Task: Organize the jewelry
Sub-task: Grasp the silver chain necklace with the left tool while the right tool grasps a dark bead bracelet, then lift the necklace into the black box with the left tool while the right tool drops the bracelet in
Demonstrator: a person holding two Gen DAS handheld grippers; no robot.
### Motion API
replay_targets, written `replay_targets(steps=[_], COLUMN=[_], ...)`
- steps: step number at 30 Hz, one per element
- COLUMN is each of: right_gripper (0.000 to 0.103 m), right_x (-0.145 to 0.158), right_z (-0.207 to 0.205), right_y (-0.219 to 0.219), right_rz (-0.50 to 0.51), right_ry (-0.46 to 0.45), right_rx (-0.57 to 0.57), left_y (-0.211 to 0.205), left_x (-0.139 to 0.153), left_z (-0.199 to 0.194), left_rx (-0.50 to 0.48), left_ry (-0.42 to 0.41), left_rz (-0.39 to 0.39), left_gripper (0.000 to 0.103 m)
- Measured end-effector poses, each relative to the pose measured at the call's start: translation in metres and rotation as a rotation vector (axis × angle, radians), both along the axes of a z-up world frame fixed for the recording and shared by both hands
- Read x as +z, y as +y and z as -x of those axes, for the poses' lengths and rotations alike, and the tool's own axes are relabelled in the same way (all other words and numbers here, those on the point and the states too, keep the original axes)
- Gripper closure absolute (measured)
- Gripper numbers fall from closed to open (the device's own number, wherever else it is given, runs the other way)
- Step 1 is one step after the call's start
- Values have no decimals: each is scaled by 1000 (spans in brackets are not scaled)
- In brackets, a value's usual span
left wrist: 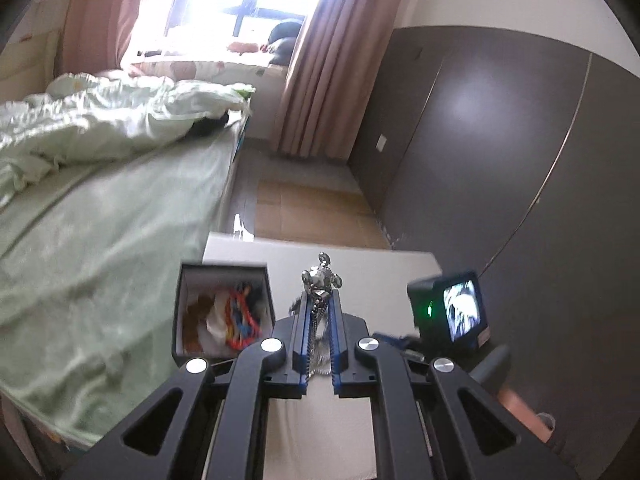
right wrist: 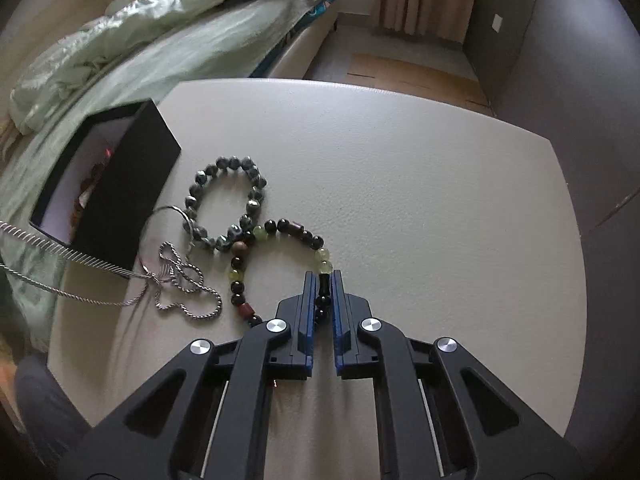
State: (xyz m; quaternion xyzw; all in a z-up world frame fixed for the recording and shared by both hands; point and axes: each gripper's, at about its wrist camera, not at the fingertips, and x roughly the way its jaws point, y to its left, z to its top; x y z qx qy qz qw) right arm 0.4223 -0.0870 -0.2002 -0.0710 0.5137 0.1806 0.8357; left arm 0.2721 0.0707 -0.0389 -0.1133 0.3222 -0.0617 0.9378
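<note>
While the left hand-held gripper (left wrist: 319,304) pinches a twisted silver chain (left wrist: 320,280), its knobbly metal clump poking above the blue pads, the chain's loose loops (right wrist: 180,280) trail across the matte pale bench (right wrist: 400,180). Right hand-held gripper (right wrist: 322,288) is clamped on a bracelet (right wrist: 280,232) of round black, green and brown beads lying flat. Touching it lies a ring of mottled grey-green beads (right wrist: 228,200). Left of them, a black square box (left wrist: 224,312) holds bright cords. A green-sheeted bed (left wrist: 100,220) stands alongside.
</note>
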Motion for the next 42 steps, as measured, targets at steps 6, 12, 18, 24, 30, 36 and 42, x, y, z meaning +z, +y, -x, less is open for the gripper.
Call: replay_targets(steps=[6, 12, 18, 24, 30, 36, 42], right_gripper=[95, 95, 95, 95, 95, 95, 95], right_x=[25, 53, 64, 70, 79, 82, 84], right_z=[-2, 3, 5, 5, 8, 12, 14], right_y=[-24, -39, -47, -52, -48, -39, -32], right_rz=[-142, -244, -290, -338, -371, -373, -386], right_ry=[-25, -88, -118, -141, -155, -170, -187], right_rx=[-58, -97, -131, -138, -124, -102, -82], left_y=[2, 6, 9, 13, 21, 28, 40], left_x=[48, 95, 142, 182, 204, 189, 141], left_z=[1, 2, 3, 6, 7, -1, -20], left_rx=[-7, 4, 21, 44, 55, 54, 61], left_ry=[-83, -159, -236, -299, -325, -291, -184], left_rz=[-34, -65, -114, -155, -186, -191, -177], left_gripper=[97, 97, 97, 97, 97, 97, 97])
